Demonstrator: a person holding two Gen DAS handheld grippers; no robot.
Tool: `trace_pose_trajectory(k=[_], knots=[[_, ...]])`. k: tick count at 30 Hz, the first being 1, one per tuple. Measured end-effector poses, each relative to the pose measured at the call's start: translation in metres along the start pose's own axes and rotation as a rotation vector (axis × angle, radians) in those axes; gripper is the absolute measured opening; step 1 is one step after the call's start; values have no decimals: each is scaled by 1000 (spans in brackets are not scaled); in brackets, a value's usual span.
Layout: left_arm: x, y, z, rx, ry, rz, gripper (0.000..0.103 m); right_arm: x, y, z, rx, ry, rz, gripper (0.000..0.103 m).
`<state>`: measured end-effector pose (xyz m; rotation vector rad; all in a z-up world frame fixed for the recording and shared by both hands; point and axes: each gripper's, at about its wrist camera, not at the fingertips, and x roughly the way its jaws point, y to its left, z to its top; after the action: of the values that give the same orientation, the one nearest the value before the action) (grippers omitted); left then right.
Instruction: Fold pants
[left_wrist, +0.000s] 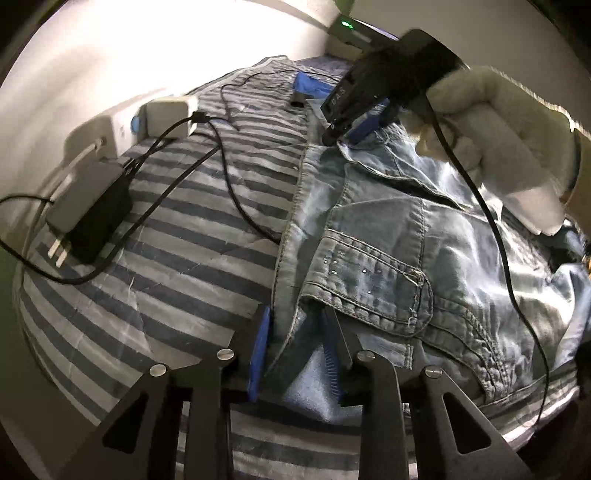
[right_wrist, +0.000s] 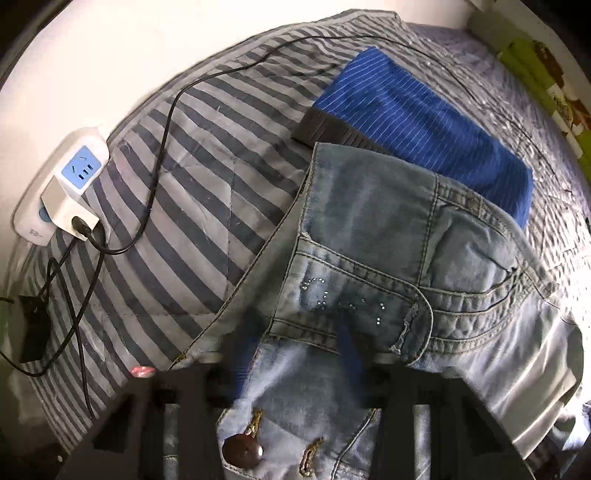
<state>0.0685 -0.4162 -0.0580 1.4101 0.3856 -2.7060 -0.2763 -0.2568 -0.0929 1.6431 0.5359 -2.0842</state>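
Light-blue jeans (left_wrist: 388, 240) lie bunched on a striped quilt (left_wrist: 177, 236), back pocket with small studs facing up. My left gripper (left_wrist: 295, 352) sits at the near edge of the jeans, its blue pads (left_wrist: 260, 354) closed on a fold of denim. A hand in a white glove (left_wrist: 491, 136) holds my right gripper (left_wrist: 345, 127), which pinches the far edge of the jeans. In the right wrist view the right gripper (right_wrist: 297, 358) is blurred, with jeans (right_wrist: 388, 236) between its pads and a brown button (right_wrist: 242, 450) just below.
A folded blue pinstriped garment (right_wrist: 424, 122) lies beyond the jeans. At the left are a white power strip (right_wrist: 70, 177), a black charger (left_wrist: 92, 210) and black cables (left_wrist: 229, 177) trailing over the quilt. A cable (left_wrist: 495, 236) hangs from the right gripper across the jeans. A white wall stands behind.
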Motion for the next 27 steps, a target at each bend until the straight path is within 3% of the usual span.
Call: trace_pose_trajectory(k=[1,2,7,11,15,19,21,23,27], knots=[[-1,-1,1,-1,-5,0,25,-3,-2,-1,11,1,11,22],[-2,0,1,-10,-10,-8,14,-7,-4,-1,27,1,30,13],[-16,19,1,-124,-48,-124,11,-37,-12,-6,60,-53,55,10],[-24,31,-8,-167,-65,-166,11,-60,0,7,61,-110,93,10],[-27,35,-11,-159,-65,-138,11,-35,15,29,50,-122,121,10],[-23,35,-14,-139,-38,-99,12,12,32,34,38,-82,32,12],[-18,38,-15,-153,-5,-82,16,5,38,28,5,-129,43,24],[-21,45,-15,-189,-1,-99,19,-12,34,19,6,-162,114,29],[-43,48,-5,-208,-78,-67,19,-74,4,-21,38,-309,238,30]])
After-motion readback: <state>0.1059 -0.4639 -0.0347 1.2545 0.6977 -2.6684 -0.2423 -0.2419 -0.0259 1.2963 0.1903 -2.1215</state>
